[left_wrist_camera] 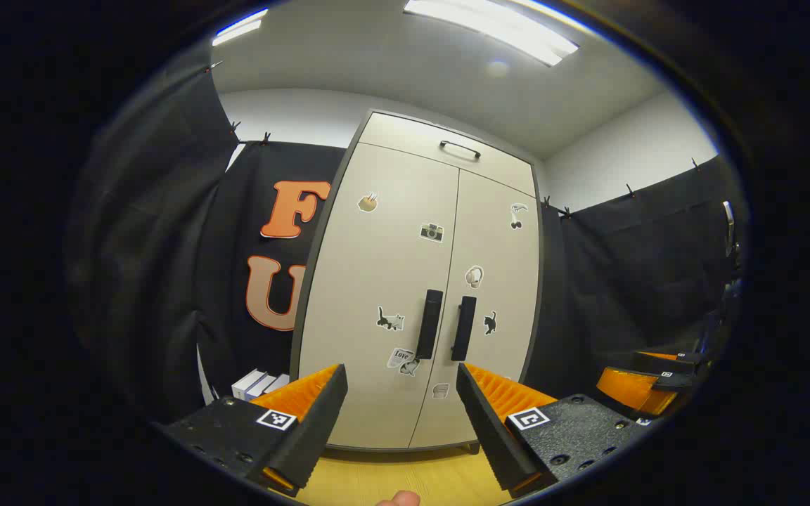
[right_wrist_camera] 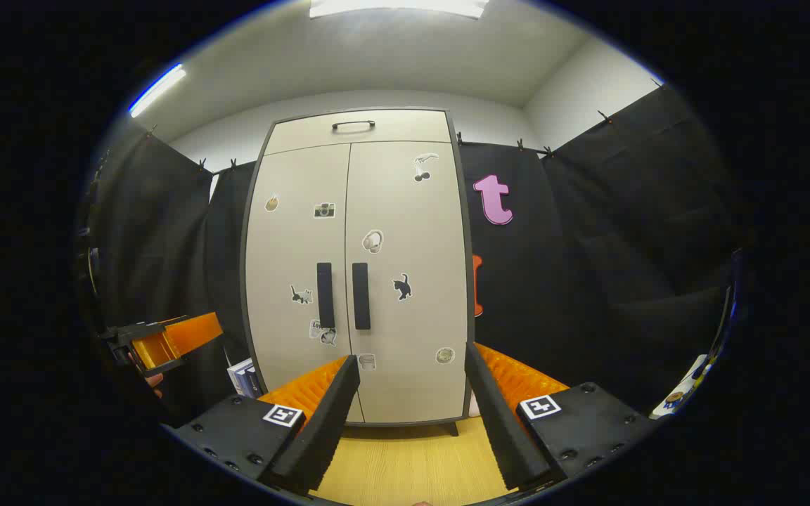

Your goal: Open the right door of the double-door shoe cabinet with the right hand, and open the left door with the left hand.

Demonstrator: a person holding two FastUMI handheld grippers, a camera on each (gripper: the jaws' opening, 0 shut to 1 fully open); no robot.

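Cabinet [right_wrist_camera: 356, 267] doors are both sitting shut, meeting flush along the centre seam, so neither opening step is yet done. Shoe cabinet is standing on the wood floor [right_wrist_camera: 412, 464] against the black cloth wall, facing both cameras squarely. Right handle [right_wrist_camera: 361, 296] and left handle [right_wrist_camera: 325, 295] are hanging upright just either side of that seam, close together at mid-height; a top drawer [right_wrist_camera: 356, 130] with its own small handle is sitting above the doors. Stickers are dotting both door faces around the handles.

Right gripper [right_wrist_camera: 412, 393] is hanging well short of the cabinet with its fingers spread and nothing between them, aimed slightly to the right of the right handle, which I judge suits a straight approach onto it. Left gripper [left_wrist_camera: 401, 400] is likewise standing released and empty, well apart from the cabinet, its gap framing the two handles from below. In the left gripper view the right gripper is showing off to the cabinet's right.

White boxes [left_wrist_camera: 259, 384] are lying on the floor just beside the cabinet's left foot, where the left door's swing may come near them.
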